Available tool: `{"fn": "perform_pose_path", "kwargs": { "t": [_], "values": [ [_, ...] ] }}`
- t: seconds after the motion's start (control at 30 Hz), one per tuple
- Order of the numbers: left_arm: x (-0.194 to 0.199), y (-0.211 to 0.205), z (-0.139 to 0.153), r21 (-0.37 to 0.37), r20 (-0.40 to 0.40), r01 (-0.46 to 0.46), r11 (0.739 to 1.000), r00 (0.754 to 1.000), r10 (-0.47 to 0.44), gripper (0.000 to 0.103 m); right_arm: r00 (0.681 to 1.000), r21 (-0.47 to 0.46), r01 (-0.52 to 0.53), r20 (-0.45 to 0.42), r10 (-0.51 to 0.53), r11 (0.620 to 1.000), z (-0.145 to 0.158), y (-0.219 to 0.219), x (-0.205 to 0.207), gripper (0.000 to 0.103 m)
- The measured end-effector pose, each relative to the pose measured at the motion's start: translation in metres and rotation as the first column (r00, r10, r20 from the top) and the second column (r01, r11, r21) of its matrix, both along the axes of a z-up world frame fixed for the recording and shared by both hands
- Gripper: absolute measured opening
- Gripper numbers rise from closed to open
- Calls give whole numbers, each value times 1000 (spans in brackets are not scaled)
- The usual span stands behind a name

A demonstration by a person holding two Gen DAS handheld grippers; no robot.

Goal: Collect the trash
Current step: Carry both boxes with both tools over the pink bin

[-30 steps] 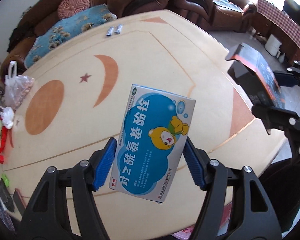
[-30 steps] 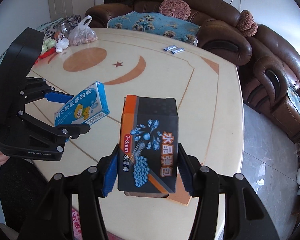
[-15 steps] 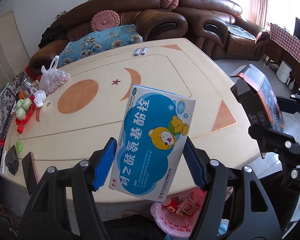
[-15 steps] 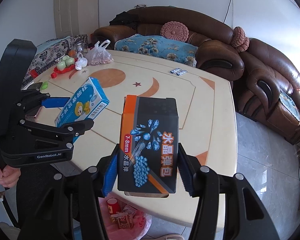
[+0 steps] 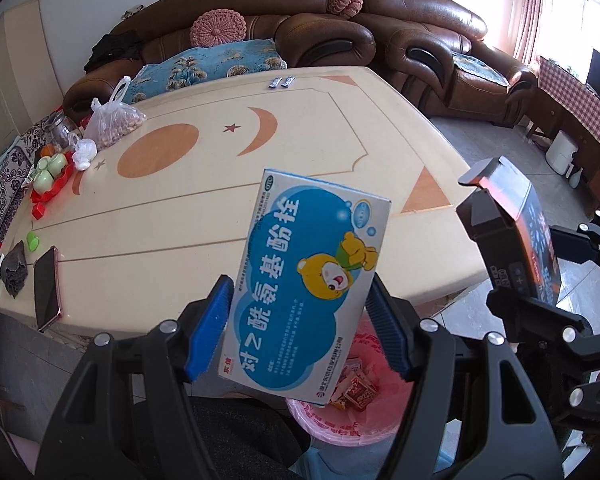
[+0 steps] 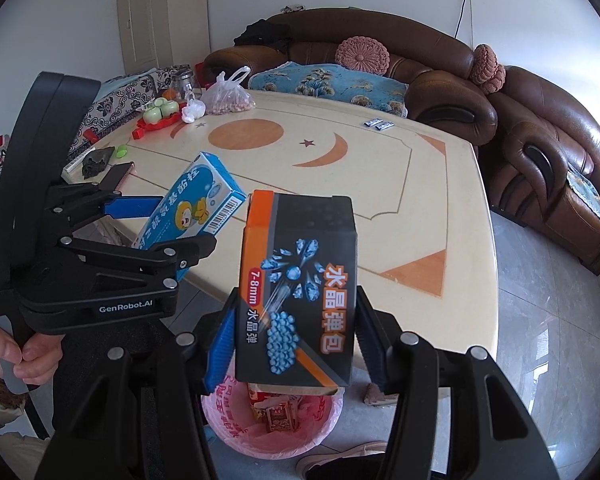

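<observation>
My left gripper [image 5: 300, 328] is shut on a blue medicine box with a cartoon bear [image 5: 308, 276], held in the air past the table's near edge. It also shows in the right wrist view [image 6: 188, 212]. My right gripper [image 6: 296, 344] is shut on a black and orange box [image 6: 300, 292], seen in the left wrist view [image 5: 516, 236] at the right. A bin with a pink bag [image 6: 276, 424] stands on the floor below both boxes and holds some red wrappers; it shows in the left wrist view [image 5: 364, 416] too.
The cream table [image 5: 300, 128] carries two small sachets [image 5: 282, 82] at its far edge, a bag of nuts [image 5: 114, 120], green and red toys [image 5: 50, 170], a phone [image 5: 46, 284] and a dark rag [image 5: 14, 272]. Brown sofas [image 5: 420, 40] stand behind.
Both grippers have drawn back from over the table and risen, each still holding its box. The pink bin has come into view beneath them.
</observation>
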State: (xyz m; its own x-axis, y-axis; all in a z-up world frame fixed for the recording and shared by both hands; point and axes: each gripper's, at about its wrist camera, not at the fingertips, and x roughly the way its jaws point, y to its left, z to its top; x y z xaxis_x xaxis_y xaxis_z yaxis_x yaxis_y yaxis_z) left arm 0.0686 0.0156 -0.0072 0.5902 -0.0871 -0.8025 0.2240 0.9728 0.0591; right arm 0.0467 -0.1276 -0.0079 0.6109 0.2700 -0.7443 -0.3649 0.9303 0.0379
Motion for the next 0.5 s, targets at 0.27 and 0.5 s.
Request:
{"fn": "perform_pose_path", "kwargs": {
  "t": [0.27,0.5],
  "values": [
    [-15,2,-24,-17,-37,27,999,999,-27,66,999,-2,-7,-37,7,1000,-21,6,-20,53],
    [-20,0,-59,-15,-109,32,999,994,-33,66,995,-1,-10,-100,10,1000,-54,7,-26,53]
  ]
}}
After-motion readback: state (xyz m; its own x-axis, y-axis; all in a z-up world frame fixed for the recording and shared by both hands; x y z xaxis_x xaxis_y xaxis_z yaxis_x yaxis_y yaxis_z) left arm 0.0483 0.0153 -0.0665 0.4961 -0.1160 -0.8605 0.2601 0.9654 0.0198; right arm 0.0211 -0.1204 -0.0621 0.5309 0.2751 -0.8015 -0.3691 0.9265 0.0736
